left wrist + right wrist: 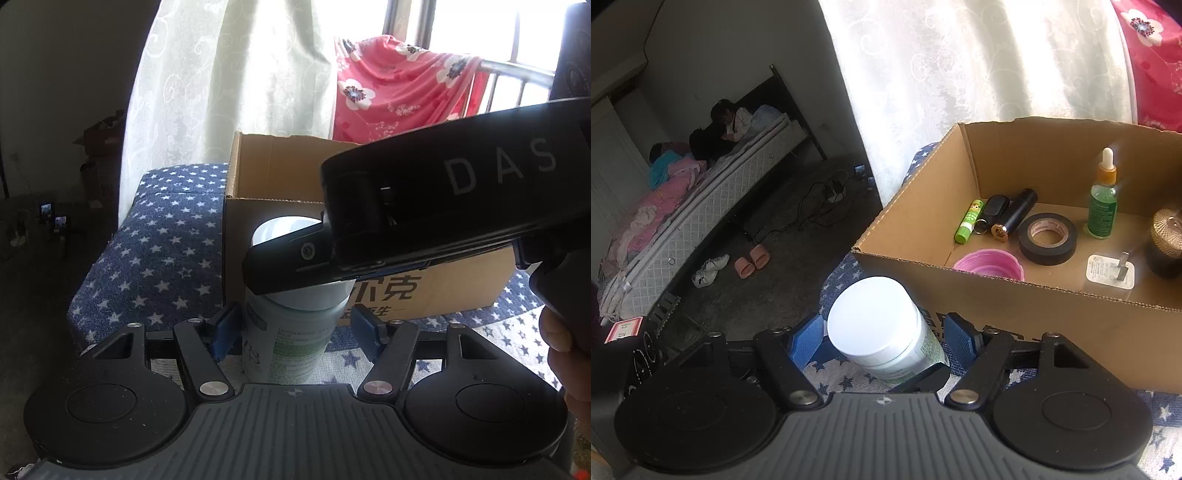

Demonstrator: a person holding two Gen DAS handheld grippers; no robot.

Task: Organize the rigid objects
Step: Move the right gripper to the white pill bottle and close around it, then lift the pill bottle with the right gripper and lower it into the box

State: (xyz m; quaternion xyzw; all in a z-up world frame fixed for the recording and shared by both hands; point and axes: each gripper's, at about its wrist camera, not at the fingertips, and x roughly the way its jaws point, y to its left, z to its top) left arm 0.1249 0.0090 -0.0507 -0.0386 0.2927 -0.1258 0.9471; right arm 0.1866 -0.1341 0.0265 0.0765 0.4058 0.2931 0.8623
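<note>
A white-lidded jar (882, 326) with a green-printed label stands upright on the star-patterned cloth (166, 236), just beside the front wall of the open cardboard box (1052, 306). The left gripper (295, 332) has its blue-padded fingers (225, 328) spread on either side of the jar body; gaps show between the pads and the label, so the jaws are wide open and grip nothing. The right gripper (881, 341) stands likewise around the jar near the lid — its blue pads (807, 341) sit apart from the jar wall, jaws open, nothing held. In the left wrist view the right gripper's black body, marked "DAS", crosses above the jar lid. Inside the box lie a green tube (967, 220), a black cylinder (1015, 216), a roll of black tape (1048, 238), a green dropper bottle (1102, 195) standing upright, a pink cup (990, 264) and a white plug adapter (1111, 271). A white curtain (979, 74) hangs behind the box.
</note>
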